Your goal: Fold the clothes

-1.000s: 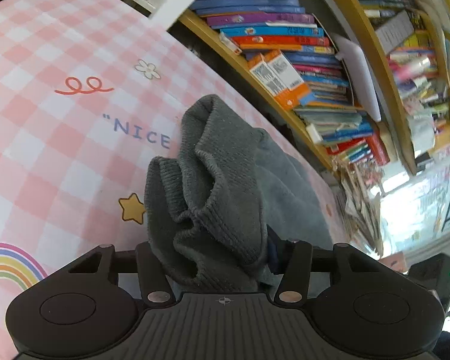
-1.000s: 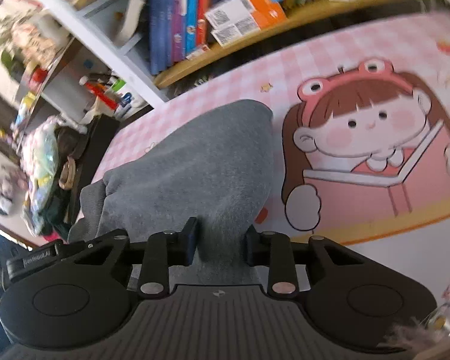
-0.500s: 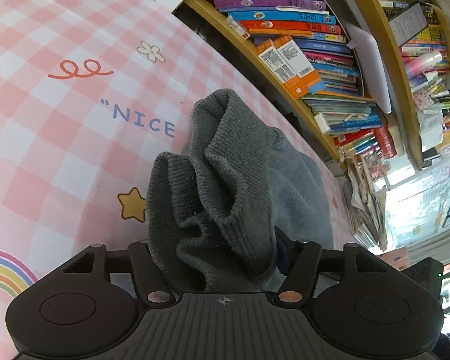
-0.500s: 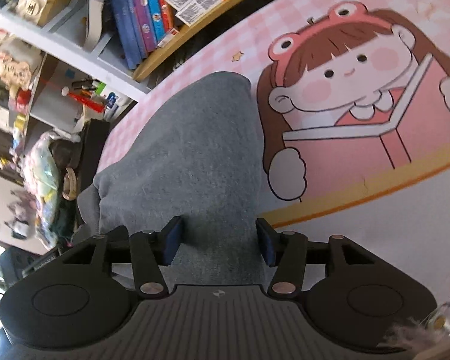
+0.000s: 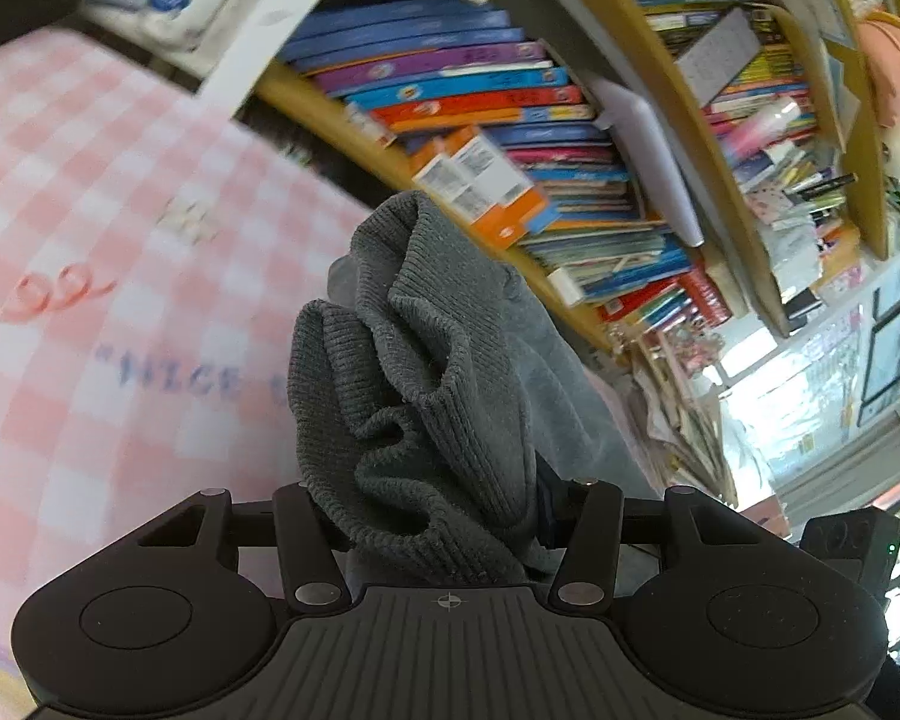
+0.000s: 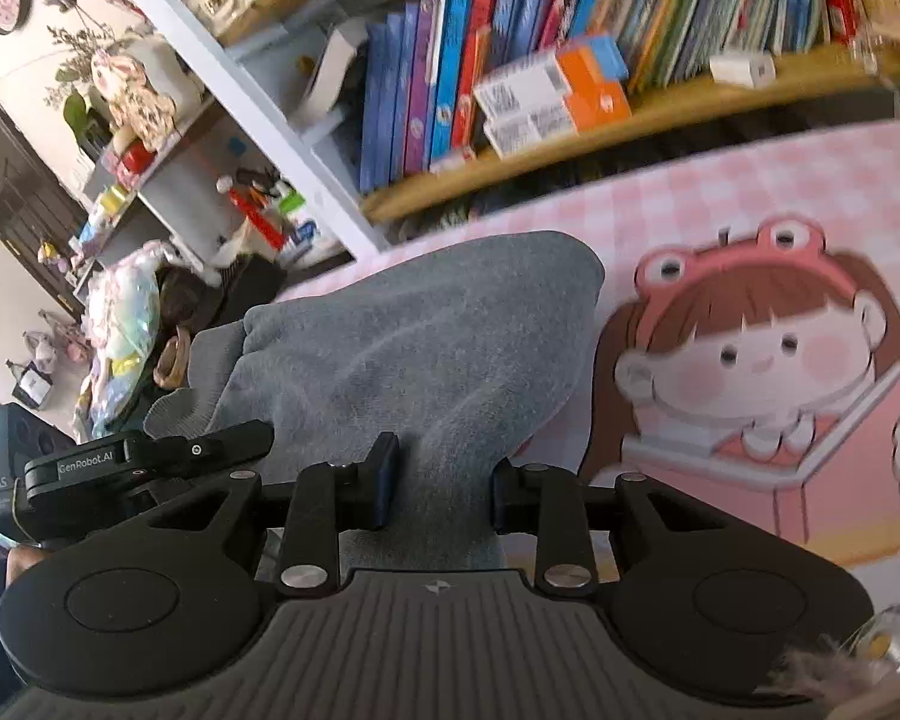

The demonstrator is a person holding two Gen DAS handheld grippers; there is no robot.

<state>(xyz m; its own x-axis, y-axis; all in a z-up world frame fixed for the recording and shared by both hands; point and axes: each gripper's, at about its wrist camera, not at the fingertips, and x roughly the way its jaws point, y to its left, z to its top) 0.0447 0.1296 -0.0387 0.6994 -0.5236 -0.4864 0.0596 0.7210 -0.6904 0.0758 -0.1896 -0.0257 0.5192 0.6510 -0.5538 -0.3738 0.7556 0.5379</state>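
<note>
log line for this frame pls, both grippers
left gripper: shut on grey sweater ribbed hem | right gripper: shut on sweater body | over pink checked cloth

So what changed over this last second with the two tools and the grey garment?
Both views swing up: the bookshelf fills more of the frame and the pink checked cover less, with motion blur, so both tools seem to be lifting the grey garment. Nothing was let go: the left tool stays shut on the bunched ribbed hem, and the right tool stays on the smooth cloth, its fingers slightly wider than at first.
</note>
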